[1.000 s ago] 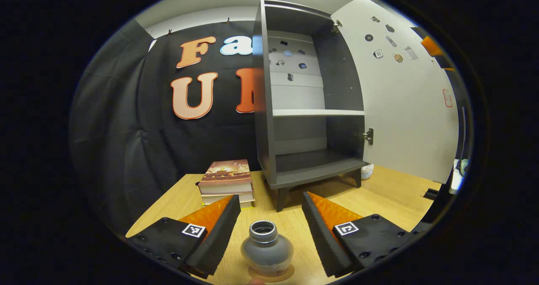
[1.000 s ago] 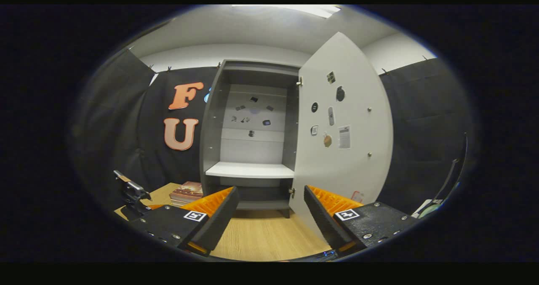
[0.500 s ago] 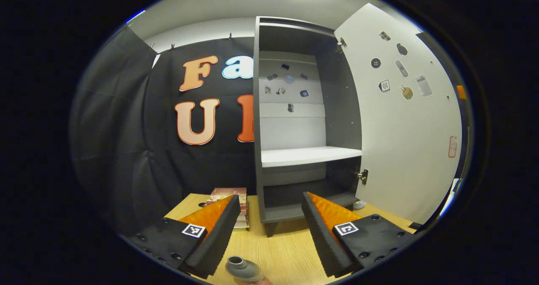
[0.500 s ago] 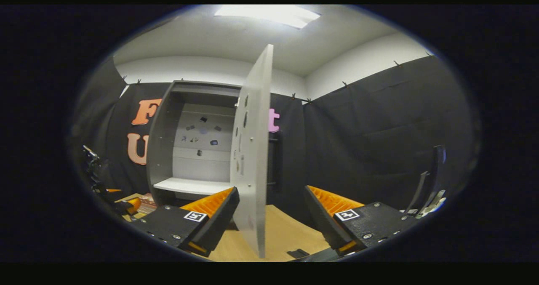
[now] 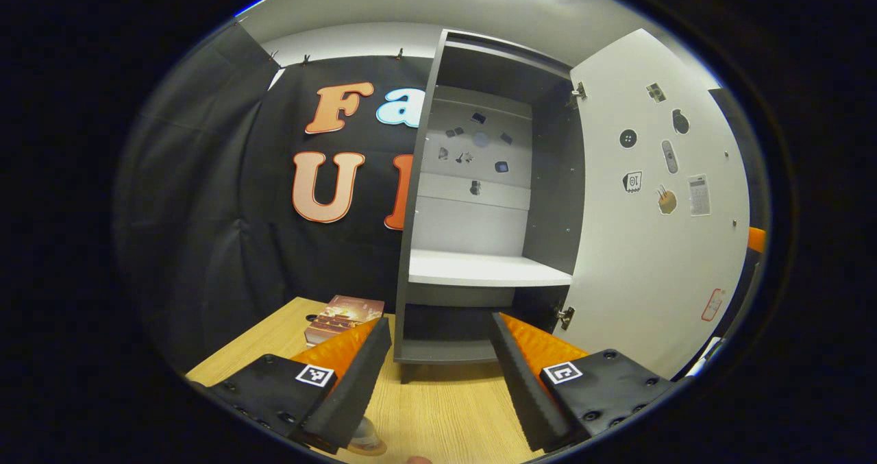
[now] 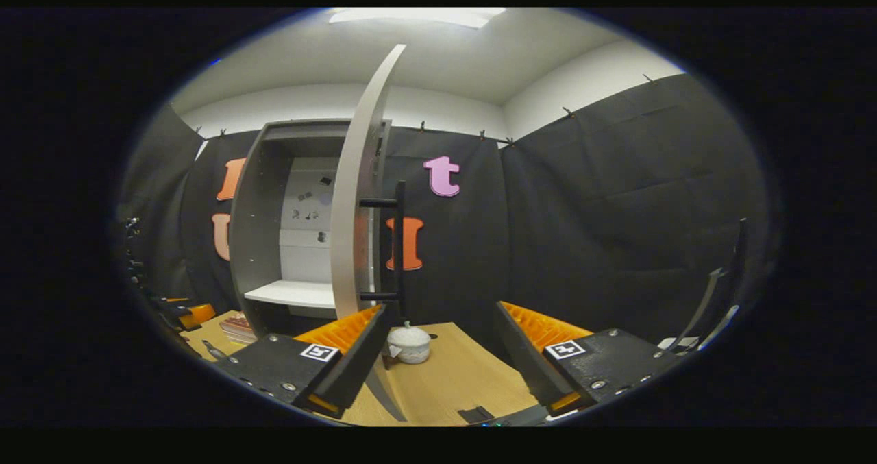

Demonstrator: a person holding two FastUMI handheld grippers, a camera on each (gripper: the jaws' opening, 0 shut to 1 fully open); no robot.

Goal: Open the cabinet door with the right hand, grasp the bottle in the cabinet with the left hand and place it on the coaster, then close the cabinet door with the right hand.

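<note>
Bottle (image 5: 364,438): sits on the table at the very bottom of the left gripper view, about 7 o'clock, partly hidden behind the near finger. A thin brown disc peeks out under it, likely the coaster (image 5: 370,450), so I judge the bottle placed.

Left gripper (image 5: 438,375): jaws spread wide, nothing between them. Bottle lies off to its lower left, apart from the fingers.

Cabinet (image 5: 418,197): stands at 12 o'clock in the left gripper view. Both compartments look bare, white shelf (image 5: 479,270) included.

Door (image 5: 651,245): swung open, at 2 to 3 o'clock in the left gripper view, stickers on its inner face. In the right gripper view the door (image 6: 353,197) shows nearly edge-on at 11 o'clock, with its dark bar handle (image 6: 399,245) on the outer side.

Right gripper (image 6: 438,361): jaws spread, holding nothing. Handle is just above its left finger, not touched as far as I can tell.

Progress, my reading: opening done, bottle out and set down. Left to do: closing the door with the right hand.

Table (image 5: 445,416): pale wood grain. Stack of books (image 5: 342,312) at 8 o'clock beside the cabinet's foot. Small white lidded pot (image 6: 409,344) on the table beyond the door.

Room: black cloth walls, white ceiling, light panel (image 6: 418,16) overhead.
</note>
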